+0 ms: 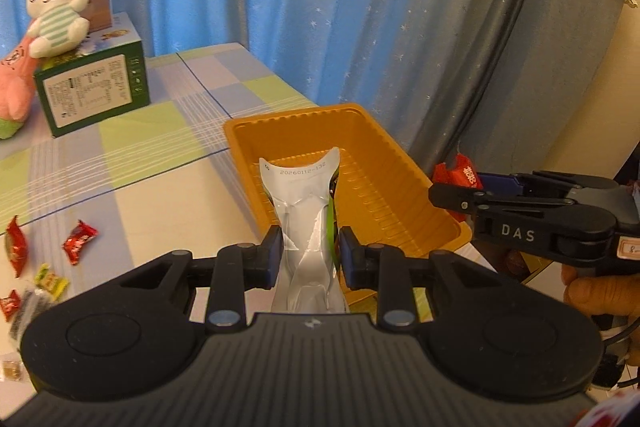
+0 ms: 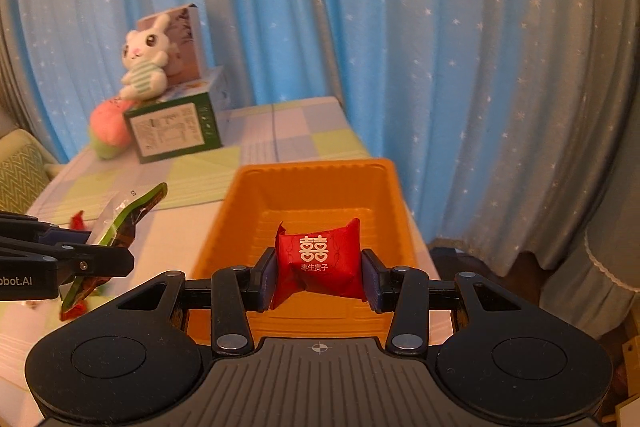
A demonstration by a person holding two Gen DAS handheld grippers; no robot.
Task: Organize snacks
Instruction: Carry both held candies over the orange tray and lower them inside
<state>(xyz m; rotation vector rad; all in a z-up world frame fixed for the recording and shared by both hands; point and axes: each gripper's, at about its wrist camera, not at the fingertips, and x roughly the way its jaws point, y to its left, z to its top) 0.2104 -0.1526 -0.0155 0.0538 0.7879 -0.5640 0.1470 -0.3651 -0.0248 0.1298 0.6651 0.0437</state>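
Note:
An orange plastic tray (image 1: 384,147) (image 2: 248,195) sits empty near the table's right edge. My left gripper (image 1: 310,253) is shut on a silver and green snack packet (image 1: 308,211), held upright over the tray's near left rim. In the right wrist view the same packet (image 2: 128,215) and left gripper (image 2: 102,263) show at the left. My right gripper (image 2: 319,277) is shut on a red wrapped candy (image 2: 318,261) above the tray's near end. From the left wrist view the right gripper (image 1: 452,193) comes in from the right with that red candy (image 1: 460,169), a hand (image 1: 596,293) holding it.
Several loose red and green wrapped snacks (image 1: 80,241) lie on the checked tablecloth (image 1: 168,131) at the left. A green box (image 1: 94,89) with a plush rabbit (image 1: 58,5) on it stands at the back left. Blue curtains (image 2: 400,27) hang behind the table.

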